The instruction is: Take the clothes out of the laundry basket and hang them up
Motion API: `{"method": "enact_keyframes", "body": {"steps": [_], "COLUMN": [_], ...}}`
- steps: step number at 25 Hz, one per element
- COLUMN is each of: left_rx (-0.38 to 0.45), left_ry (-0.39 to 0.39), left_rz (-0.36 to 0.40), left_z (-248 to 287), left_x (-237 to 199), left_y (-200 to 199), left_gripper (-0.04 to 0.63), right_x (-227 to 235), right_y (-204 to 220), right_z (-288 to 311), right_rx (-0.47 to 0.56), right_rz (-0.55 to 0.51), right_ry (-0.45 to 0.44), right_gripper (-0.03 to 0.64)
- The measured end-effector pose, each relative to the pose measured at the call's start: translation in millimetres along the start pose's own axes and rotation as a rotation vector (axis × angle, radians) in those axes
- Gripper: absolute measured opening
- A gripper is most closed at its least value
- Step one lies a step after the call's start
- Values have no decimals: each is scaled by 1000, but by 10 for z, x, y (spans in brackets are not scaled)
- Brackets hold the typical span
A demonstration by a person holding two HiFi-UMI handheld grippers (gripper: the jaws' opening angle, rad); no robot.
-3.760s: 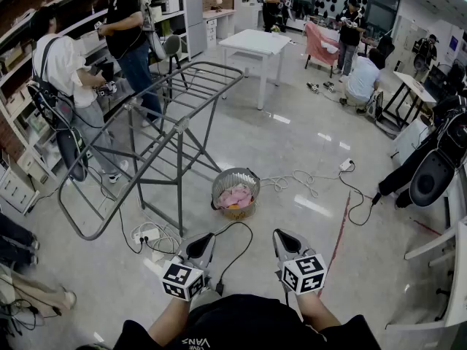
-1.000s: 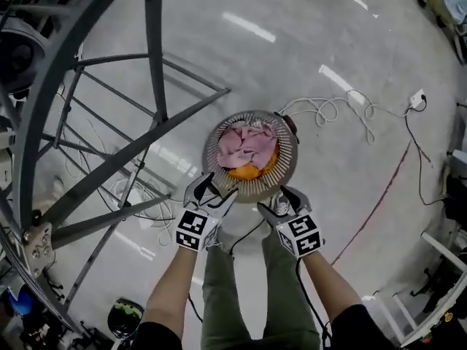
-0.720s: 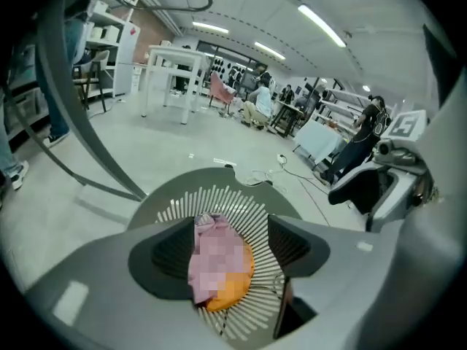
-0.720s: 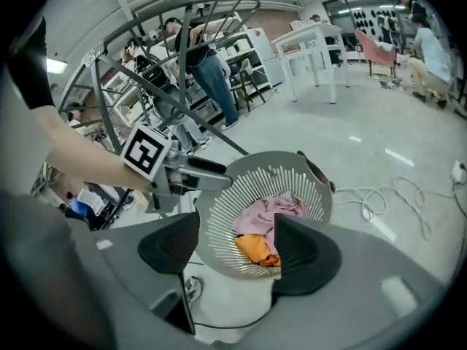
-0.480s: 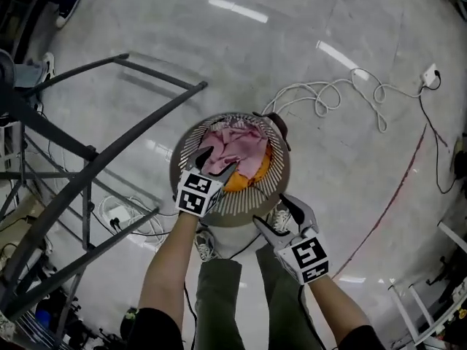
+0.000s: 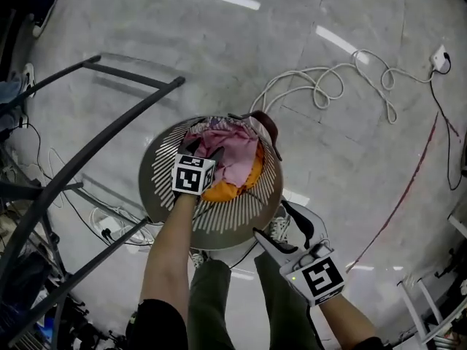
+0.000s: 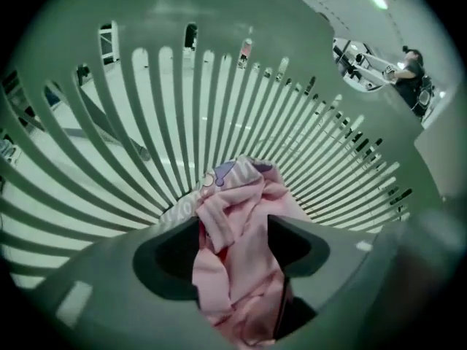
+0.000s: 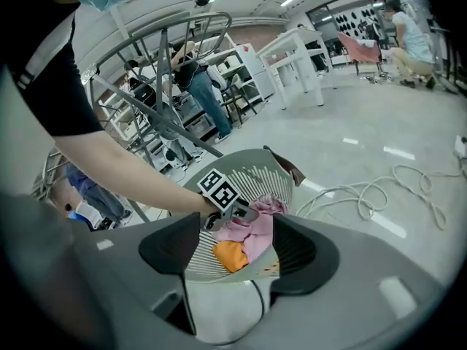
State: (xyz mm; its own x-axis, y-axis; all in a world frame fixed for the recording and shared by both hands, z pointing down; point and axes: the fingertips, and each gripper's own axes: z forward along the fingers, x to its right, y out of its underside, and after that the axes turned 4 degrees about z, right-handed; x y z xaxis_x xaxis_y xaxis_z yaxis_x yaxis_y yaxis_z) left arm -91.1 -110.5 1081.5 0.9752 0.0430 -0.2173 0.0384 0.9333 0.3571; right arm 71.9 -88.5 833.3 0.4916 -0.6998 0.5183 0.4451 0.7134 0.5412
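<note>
- While the left hand-held gripper (image 6: 206,152) sits inside the laundry basket (image 6: 219,224), its jaws stand spread around the pink garment (image 6: 237,155) there.
- On the basket's near side, the right hand-held gripper (image 6: 271,219) hangs released, empty.

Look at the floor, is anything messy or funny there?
Yes. A white cable lies in loose, tangled loops on the floor beyond the laundry basket, where someone could trip on it. The clothes are all inside the basket; nothing looks spilled.
</note>
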Motion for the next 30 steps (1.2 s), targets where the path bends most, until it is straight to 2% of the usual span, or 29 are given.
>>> {"method": "enact_keyframes", "body": {"steps": [2,5,6,7,9,10,12,15,22,24,28,30], "left_rx": [4,47,61,72,98,109,141,205,275,301,361,382], "left_ry": [-17,-34,-36,-39,-44,-44,-38,-20,-14,-12,6,-1], "left_rz": [-55,-212,-254,-278,-275,-258,-217,-156,69,143,186,250], "left_z": [119,226,238,233,177,126,-23,-375,-1440,-1802,-2528,-2855], "left_x": [-63,-181,-204,-215,-198,-169,-82,106,571,662,841,976], "left_y": [19,-1,-16,-32,-66,-77,-115,-233,-349,-424,-605,-681], "left_gripper": [291,287,265,196,75,39,24,23,20,20,20,19], "right_x": [16,57,77,96,111,102,59,-33,-301,-443,-779,-954], "right_y": [60,161,196,230,277,287,277,179,-238,-348,-582,-693], "right_z": [-10,-49,-63,-77,-109,-132,-193,-292,-453,-469,-464,-459], "right_rx": [6,2,-3,-8,-11,-11,-13,-11,41,39,13,9], "right_rz": [6,16,20,25,31,33,32,13,-75,-122,-254,-318], "right_ry": [-7,-4,2,7,16,19,24,36,65,65,54,37], "right_gripper": [311,303,300,298,295,293,291,290,284,284,284,284]}}
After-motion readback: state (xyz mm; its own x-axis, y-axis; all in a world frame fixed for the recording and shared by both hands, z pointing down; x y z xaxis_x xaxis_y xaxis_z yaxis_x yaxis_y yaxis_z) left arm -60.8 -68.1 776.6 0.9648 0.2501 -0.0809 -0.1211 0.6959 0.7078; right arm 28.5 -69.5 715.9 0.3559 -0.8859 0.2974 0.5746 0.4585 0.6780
